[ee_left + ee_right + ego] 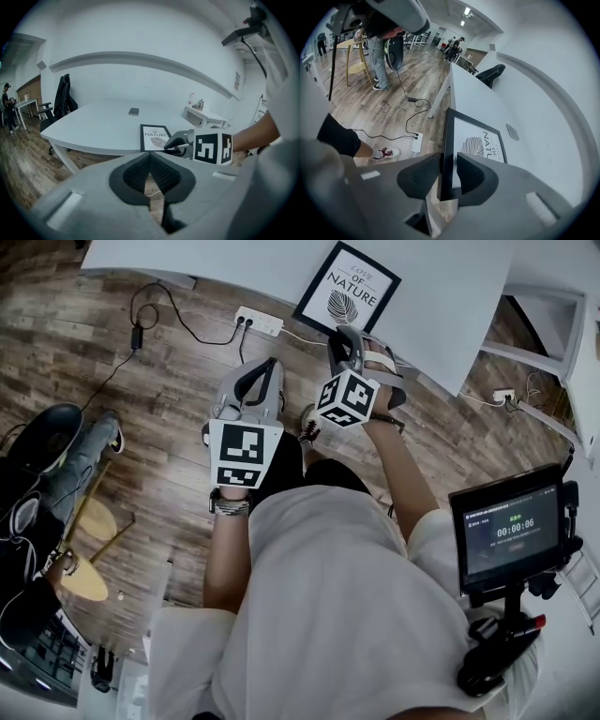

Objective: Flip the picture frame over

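Right gripper (pixel 448 174) clamps the near edge of the black rectangular picture frame (pixel 478 136) (leaf print facing up) at the white table (pixel 471 96) edge; left gripper (pixel 150 174) hangs closed, empty.

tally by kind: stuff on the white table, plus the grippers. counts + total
picture frame: 1
small flat grey slab: 1
grippers (left gripper, right gripper): 2
Total: 4
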`<state>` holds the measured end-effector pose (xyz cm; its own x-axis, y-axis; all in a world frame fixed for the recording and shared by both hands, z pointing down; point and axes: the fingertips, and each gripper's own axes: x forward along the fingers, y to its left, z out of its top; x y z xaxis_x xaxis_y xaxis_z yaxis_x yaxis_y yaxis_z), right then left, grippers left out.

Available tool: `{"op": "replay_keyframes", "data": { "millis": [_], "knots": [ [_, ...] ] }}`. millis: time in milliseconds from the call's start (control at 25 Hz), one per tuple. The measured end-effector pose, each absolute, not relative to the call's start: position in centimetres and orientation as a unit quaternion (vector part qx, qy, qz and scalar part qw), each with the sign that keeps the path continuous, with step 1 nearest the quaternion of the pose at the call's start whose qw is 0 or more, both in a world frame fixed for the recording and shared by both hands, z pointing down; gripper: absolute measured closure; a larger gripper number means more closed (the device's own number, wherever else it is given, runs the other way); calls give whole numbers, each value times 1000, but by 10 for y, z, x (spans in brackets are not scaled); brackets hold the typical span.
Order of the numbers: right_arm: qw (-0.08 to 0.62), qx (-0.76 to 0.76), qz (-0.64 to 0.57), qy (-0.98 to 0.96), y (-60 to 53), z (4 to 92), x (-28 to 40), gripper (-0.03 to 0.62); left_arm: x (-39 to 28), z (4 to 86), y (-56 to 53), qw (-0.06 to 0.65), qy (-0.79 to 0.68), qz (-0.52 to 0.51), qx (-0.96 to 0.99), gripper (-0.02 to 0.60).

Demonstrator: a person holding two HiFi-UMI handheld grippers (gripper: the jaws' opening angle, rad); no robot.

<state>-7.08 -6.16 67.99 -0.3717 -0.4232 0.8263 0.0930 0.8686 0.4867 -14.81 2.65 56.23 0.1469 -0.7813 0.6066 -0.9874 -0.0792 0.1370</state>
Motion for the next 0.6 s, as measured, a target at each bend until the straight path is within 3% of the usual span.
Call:
{"op": "replay_keyframes", "data": {
  "millis": [160,600],
  "knots": [
    [552,101,-217,-799,-61,681,-71,510,-151,563,23,264,-622,193,711,577],
    [534,93,-160,-825,-64,649,-81,511,-157,550,5,245,-616,194,723,577]
  ]
}}
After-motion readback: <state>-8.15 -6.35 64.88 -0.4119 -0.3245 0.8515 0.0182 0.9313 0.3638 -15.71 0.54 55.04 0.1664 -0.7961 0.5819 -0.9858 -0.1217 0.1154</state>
